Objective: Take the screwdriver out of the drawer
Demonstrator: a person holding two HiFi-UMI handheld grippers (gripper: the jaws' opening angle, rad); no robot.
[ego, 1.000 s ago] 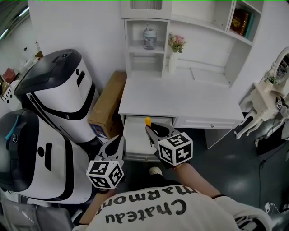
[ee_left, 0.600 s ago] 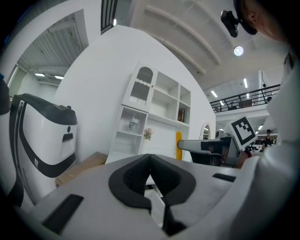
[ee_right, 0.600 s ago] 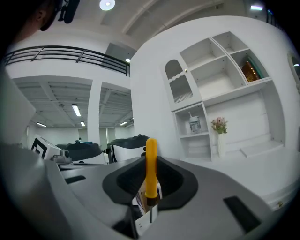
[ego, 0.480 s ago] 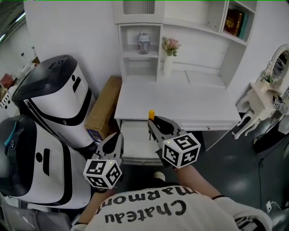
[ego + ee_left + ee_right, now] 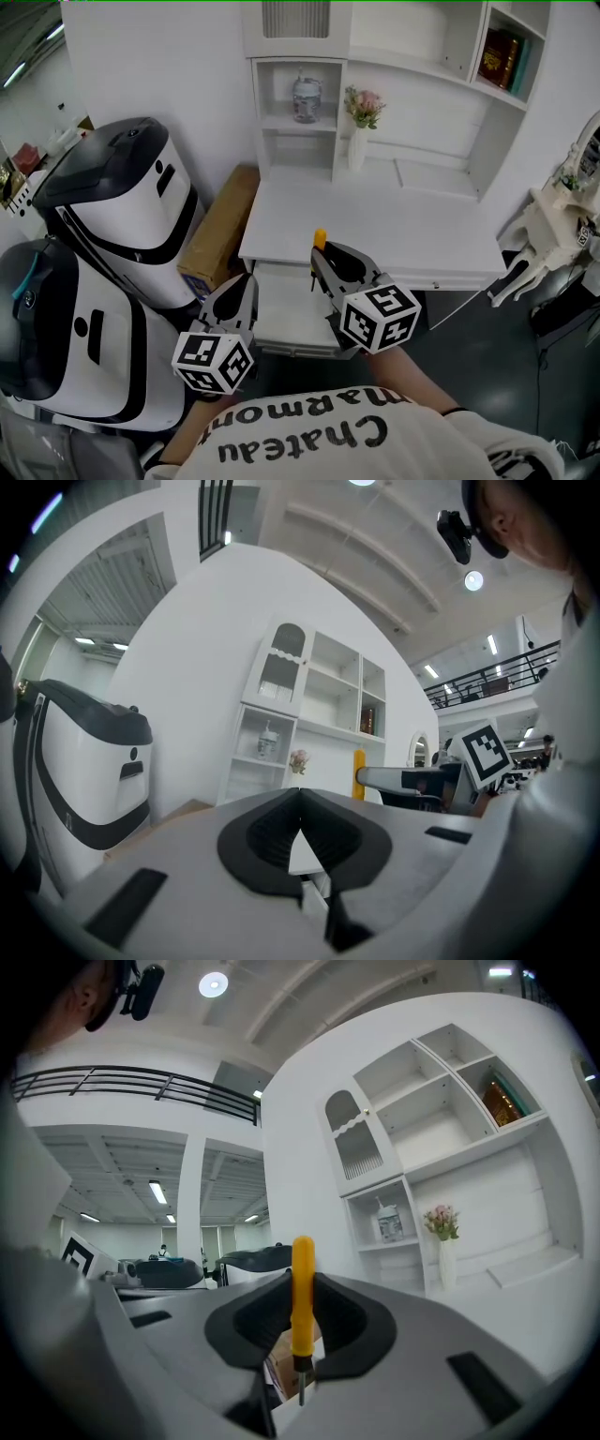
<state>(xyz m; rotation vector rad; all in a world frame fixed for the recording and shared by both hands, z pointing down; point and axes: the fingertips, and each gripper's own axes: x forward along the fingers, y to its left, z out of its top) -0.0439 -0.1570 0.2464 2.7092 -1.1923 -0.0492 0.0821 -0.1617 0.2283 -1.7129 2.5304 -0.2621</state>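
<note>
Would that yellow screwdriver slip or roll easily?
The screwdriver looks stiff and probably light: the jaws hold it upright by the handle alone. Its handle seems smooth and round, so it might slip in a loose grip and would likely roll on the flat desk.

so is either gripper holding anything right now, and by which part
The right gripper holds the screwdriver by its yellow handle, upright, with the shaft pointing down. The left gripper is shut with nothing between its jaws.
</note>
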